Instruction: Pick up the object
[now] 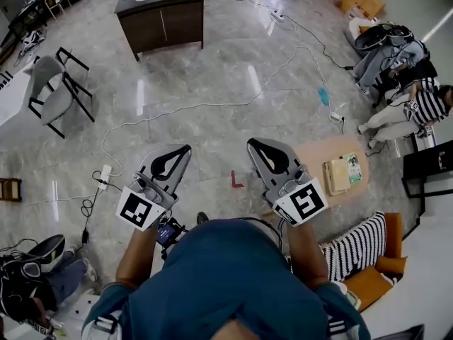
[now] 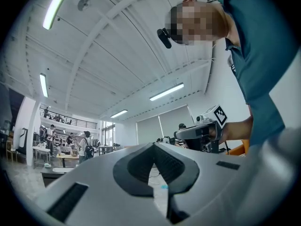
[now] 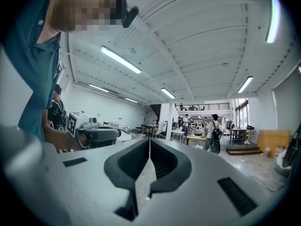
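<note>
We saw 2 grippers, 1 in each hand, held out side by side above the marble floor and aimed across the room, not down. The left gripper (image 1: 186, 148) had its jaws pressed together with nothing between them, and its own view showed only the hall beyond the tips. The right gripper (image 1: 250, 144) was likewise closed and empty.

We could not tell for certain which thing the task meant. The nearest candidates lay on 1 low tan table (image 1: 311, 154) at the right middle of the head view, just to the right of the right gripper and below it. We counted 2 items there: 1 yellowish stack (image 1: 335, 176) and 1 green packet (image 1: 352, 168) touching its right side. The stack's longer side ran roughly up and down the frame, close to the line along which the right gripper pointed. Neither gripper view showed the table.

We judged the right hand clearly the nearer; the left had the right gripper between it and the table. We reckoned the coming move would need the right gripper swung to the frame's right, tipped downward and opened.

Farther off, 1 dark cabinet (image 1: 161, 16) stood at the top centre.
</note>
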The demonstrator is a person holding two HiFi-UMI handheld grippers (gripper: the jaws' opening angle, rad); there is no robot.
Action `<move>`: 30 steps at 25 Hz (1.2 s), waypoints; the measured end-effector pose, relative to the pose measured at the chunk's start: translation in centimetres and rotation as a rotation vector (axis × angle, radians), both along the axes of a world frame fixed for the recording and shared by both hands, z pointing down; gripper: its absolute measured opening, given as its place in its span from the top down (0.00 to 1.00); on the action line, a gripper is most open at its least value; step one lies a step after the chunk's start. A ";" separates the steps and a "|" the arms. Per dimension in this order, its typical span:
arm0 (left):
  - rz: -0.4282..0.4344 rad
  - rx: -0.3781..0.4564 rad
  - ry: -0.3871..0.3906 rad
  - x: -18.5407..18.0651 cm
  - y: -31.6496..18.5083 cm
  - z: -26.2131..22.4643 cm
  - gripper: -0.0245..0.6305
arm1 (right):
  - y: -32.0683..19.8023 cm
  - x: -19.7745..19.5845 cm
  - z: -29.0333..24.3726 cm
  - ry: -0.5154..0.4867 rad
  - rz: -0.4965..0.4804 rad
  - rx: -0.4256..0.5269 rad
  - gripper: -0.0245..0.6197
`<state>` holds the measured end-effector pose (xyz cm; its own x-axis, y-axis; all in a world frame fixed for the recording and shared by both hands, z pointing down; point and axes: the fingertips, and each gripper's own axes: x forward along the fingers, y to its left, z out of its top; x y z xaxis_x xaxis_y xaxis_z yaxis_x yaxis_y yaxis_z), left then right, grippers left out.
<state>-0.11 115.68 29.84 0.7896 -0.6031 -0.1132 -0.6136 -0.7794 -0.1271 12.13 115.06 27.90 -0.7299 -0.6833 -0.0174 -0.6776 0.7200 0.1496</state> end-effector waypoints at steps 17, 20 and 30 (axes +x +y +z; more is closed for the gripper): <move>-0.096 -0.002 -0.016 1.4 -8.4 0.4 0.96 | -9.3 1.5 0.5 -0.043 -0.066 0.003 0.94; -0.129 0.001 -0.030 2.9 -10.0 0.2 0.96 | -11.0 3.0 0.2 -0.050 -0.095 0.008 0.94; -0.201 0.021 -0.070 4.0 -13.2 0.0 0.96 | -14.3 4.2 1.0 -0.073 -0.158 0.004 0.94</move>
